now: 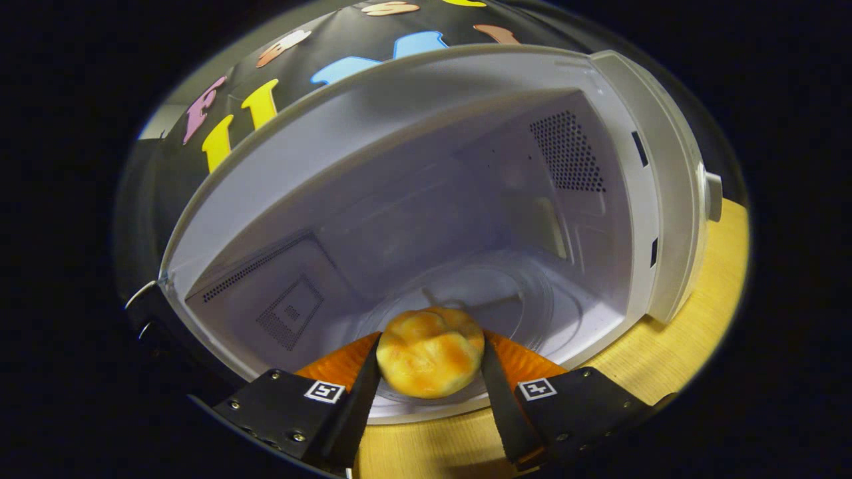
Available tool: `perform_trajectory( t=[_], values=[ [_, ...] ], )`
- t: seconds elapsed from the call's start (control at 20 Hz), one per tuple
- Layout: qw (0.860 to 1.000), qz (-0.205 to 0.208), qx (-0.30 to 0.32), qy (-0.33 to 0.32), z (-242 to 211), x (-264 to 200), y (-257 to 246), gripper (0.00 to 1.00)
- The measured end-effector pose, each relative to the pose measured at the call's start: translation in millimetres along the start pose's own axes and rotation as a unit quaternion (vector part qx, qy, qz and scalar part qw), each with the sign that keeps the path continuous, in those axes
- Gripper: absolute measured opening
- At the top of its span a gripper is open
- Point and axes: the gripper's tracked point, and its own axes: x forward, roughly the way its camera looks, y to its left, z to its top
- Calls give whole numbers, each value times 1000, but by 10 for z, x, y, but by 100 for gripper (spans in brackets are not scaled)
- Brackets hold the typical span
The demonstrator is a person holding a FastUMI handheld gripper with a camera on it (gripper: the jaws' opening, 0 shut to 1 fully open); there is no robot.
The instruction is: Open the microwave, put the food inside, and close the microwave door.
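A golden bread bun (430, 352) is held between my two fingers, and my gripper (430, 356) is shut on it. The bun hangs at the front lip of the white microwave (399, 166), whose cavity stands wide open just ahead. A clear glass turntable (519, 299) lies on the cavity floor right beyond the bun. The microwave's dark door (150, 313) is swung out to the left of the fingers. The control side of the microwave, with a knob (712, 196), is to the right.
The microwave stands on a light wooden table (672, 346), which shows under the fingers and to the right of the oven. Perforated vents mark the cavity's left and right walls. The booth's black cloth wall rises behind.
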Motion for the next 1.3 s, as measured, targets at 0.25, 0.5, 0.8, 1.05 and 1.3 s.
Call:
perform_trajectory(
  t=[0.25,0.5,0.8,1.05,1.3],
  values=[
    [1000,3,12,-14,19,122,83,80],
    [1000,-3,-20,-22,-15,109,77,93],
    [1000,7,-17,-14,129,-63,72,97],
    [997,75,-33,8,226,-767,323,97],
    [976,195,-94,-14,312,-2015,679,96]
  ],
)
